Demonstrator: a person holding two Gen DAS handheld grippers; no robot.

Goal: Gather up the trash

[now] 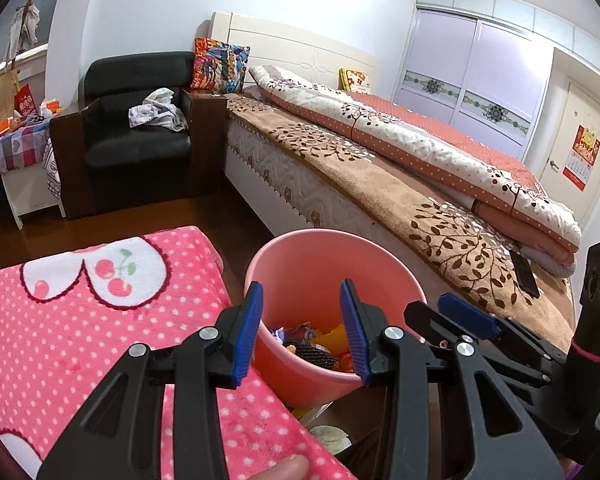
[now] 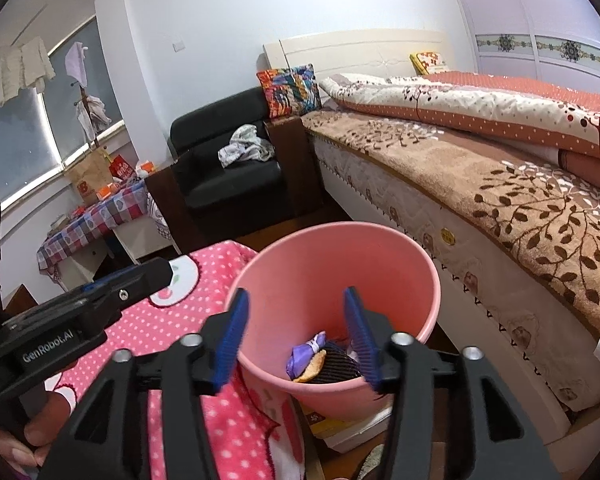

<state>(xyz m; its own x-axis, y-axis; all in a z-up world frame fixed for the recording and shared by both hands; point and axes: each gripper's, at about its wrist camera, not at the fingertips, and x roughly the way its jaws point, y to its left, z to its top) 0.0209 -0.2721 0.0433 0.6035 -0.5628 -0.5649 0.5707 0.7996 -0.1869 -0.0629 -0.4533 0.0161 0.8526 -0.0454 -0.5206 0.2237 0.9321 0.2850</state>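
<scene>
A pink plastic bin [image 1: 296, 252] [image 2: 332, 240] stands between a pink dotted blanket and the bed. Inside lies trash [image 1: 316, 346]: a purple wrapper [image 2: 306, 356], a dark ribbed piece [image 2: 338, 366] and orange scraps. My left gripper [image 1: 301, 285] hovers over the bin's near rim, open, nothing between its blue pads. My right gripper [image 2: 296, 291] also hangs above the bin mouth, open and empty. Each gripper shows in the other's view: the right gripper [image 1: 460, 316] beside the bin, the left gripper [image 2: 140, 276] over the blanket.
The pink cherry-print blanket [image 1: 80, 320] covers a surface at left. A bed [image 1: 380, 184] with folded quilts runs along the right; a phone [image 1: 526, 276] lies on it. A black armchair [image 1: 136, 128] with clothes and a checked-cloth table [image 1: 12, 144] stand behind. Papers [image 2: 340, 424] lie under the bin.
</scene>
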